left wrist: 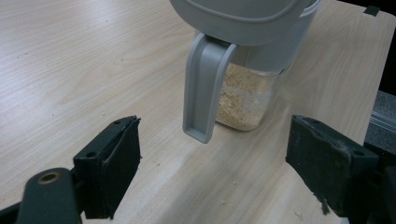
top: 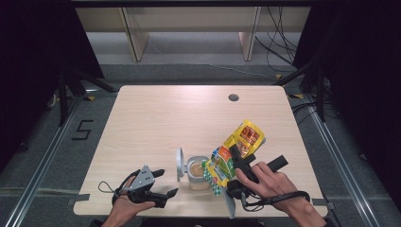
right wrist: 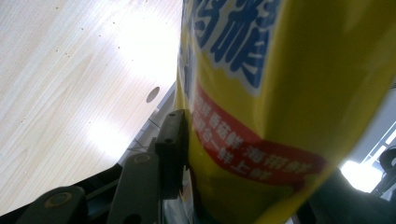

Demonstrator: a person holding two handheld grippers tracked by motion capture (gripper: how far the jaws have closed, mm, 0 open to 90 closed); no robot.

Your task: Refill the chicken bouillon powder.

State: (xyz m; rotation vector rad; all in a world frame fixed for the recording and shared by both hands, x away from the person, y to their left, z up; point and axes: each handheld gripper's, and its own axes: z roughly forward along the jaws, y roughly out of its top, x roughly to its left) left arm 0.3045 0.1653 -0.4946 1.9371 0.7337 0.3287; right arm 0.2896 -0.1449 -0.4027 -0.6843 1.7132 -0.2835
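- The right gripper (top: 241,163) had its black jaws closed on a yellow printed foil pouch (top: 236,151), held roughly halfway along the bag.
- In the right gripper view the pouch (right wrist: 261,84) sat squarely between the jaws, the left pad pressed flat against its yellow side just below the blue lettering and beside a red band of print.
- The jaws stood at a middling width, stopped by the bulk of the bag rather than meeting each other.
- The pouch was tilted, its upper end pointing away toward the far right of the pale wooden table (top: 156,118) and its lower end dipping over the mouth of a clear plastic jar with a grey hinged lid (top: 197,171).
- That jar stood near the front edge of the table, between the two hands, its lid swung open and standing upright on its left side.
- Pale crumbly grains filled the lower part of the jar (left wrist: 243,100), as the left gripper view showed through its clear wall.
- The left gripper (top: 161,182) rested low on the table to the left of the jar, in the person's left hand (top: 126,205).
- Its jaws were spread wide with nothing between the pads; the jar and its grey lid tab (left wrist: 203,88) lay just ahead of them, centred in the gap but apart from both pads.
- A small round hole (top: 233,98) sat in the table's far side, well away from everything.
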